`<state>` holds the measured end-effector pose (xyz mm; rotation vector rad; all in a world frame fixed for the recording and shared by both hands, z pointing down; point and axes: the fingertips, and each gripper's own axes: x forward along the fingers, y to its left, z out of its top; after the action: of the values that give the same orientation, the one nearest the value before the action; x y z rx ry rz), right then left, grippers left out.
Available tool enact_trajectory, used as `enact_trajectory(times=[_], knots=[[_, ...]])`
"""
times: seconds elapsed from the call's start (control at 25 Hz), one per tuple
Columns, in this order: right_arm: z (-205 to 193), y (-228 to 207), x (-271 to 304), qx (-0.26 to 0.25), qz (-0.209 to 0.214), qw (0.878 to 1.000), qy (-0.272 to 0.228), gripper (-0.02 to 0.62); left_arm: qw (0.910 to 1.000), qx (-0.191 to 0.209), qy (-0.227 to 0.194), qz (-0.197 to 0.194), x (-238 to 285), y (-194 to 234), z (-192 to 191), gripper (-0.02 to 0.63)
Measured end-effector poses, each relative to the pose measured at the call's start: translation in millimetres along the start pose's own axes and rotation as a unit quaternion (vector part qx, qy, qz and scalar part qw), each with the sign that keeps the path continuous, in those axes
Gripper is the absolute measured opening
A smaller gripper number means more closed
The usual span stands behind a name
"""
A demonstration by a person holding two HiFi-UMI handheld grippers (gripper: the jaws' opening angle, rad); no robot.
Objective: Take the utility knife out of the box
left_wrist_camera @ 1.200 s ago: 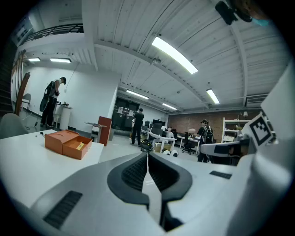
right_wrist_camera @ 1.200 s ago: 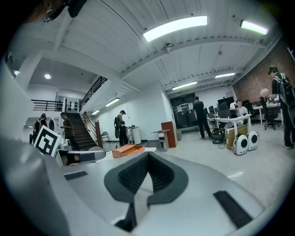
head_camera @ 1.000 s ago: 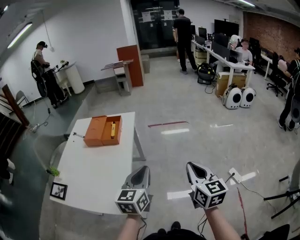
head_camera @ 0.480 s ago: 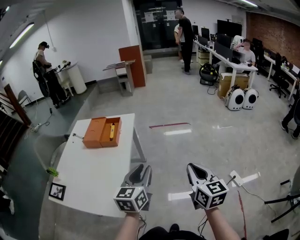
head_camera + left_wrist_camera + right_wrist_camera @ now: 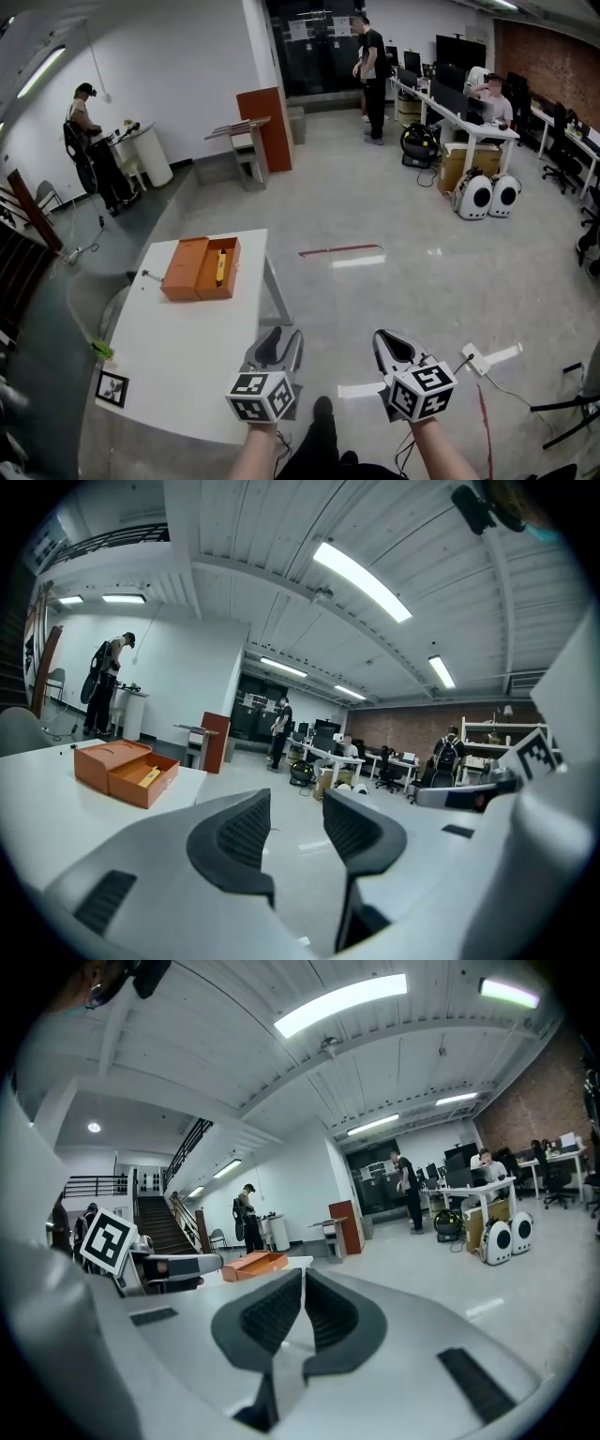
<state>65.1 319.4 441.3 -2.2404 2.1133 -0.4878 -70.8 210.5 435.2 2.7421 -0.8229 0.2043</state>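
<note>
An open orange box [image 5: 192, 272] sits at the far end of the white table [image 5: 187, 361]. The yellow utility knife [image 5: 220, 264] lies inside its right half. In the left gripper view the box [image 5: 112, 767] and the knife [image 5: 150, 777] show far off to the left. My left gripper [image 5: 279, 341] hovers over the table's near right corner; its jaws are opening with nothing between them [image 5: 295, 810]. My right gripper [image 5: 395, 345] hangs over the floor right of the table, shut and empty [image 5: 302, 1285]. The box [image 5: 251, 1264] is small and distant in the right gripper view.
A square marker card [image 5: 112, 388] lies on the table's near left corner, and a small green thing [image 5: 99, 350] is at its left edge. A white power strip [image 5: 474, 355] lies on the floor to the right. People, desks and chairs stand far back in the room.
The left gripper's jaws have parted from shut to wide apart. Both grippers have edged forward. A shoe now shows on the floor between my arms.
</note>
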Motion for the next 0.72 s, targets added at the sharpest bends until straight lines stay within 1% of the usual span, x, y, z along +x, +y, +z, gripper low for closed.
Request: enact_trajectory(times=[0.24, 0.52, 0.72], knots=[[3.9, -23.6, 47.0, 0.01, -0.004, 1.0, 0.009, 0.002, 0.9999, -0.002, 0.001, 0.01, 46.7, 34.2, 11.5, 0.156], [21.6, -55.9, 130.4, 0.014, -0.009, 1.0, 0.016, 0.002, 0.9998, 0.001, -0.001, 0.022, 120.9, 92.8, 39.5, 0.158], [33.8, -70.2, 191.4, 0.02, -0.007, 0.999, 0.026, 0.002, 0.9996, 0.005, 0.004, 0.029, 168.2, 133.1, 59.3, 0.158]])
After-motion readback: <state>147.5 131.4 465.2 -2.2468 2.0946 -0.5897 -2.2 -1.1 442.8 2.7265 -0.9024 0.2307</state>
